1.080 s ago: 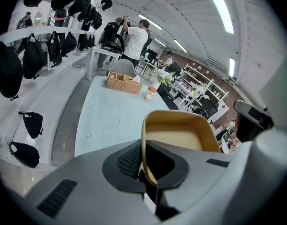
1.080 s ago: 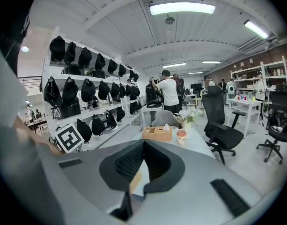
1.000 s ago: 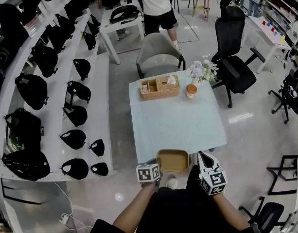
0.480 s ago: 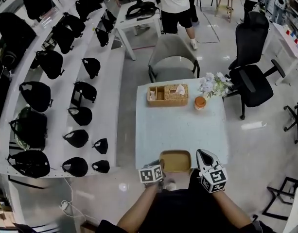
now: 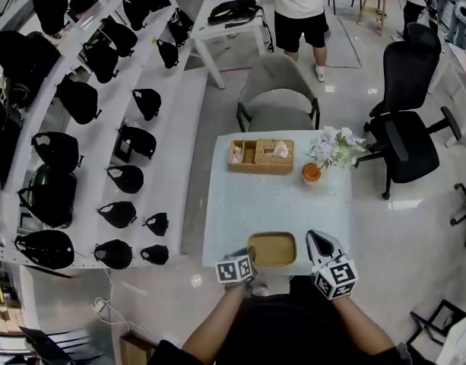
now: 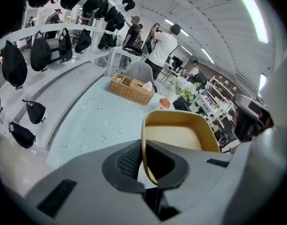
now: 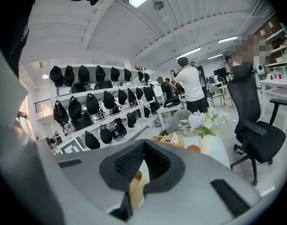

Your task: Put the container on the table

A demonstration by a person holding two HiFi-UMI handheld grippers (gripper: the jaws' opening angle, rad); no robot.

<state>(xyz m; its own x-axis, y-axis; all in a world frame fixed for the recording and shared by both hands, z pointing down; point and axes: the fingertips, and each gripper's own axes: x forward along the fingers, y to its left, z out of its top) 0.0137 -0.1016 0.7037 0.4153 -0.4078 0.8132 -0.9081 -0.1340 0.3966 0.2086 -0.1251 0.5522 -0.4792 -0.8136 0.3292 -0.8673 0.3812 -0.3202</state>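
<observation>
two claws, one container. the left claw (image 6: 142,150) is clamped on one side wall of the tan container (image 6: 180,137), and the right claw (image 7: 139,170) is pinched onto the opposite wall. so the container hangs between them, over the near edge of the table (image 5: 240,219). further out past the claws: one wicker basket (image 5: 261,156), one orange pot (image 5: 312,172), one bunch of flowers (image 5: 333,144).

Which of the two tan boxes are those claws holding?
The smooth, empty container, held by left gripper and right gripper; the wicker basket sits untouched farther away.
</observation>
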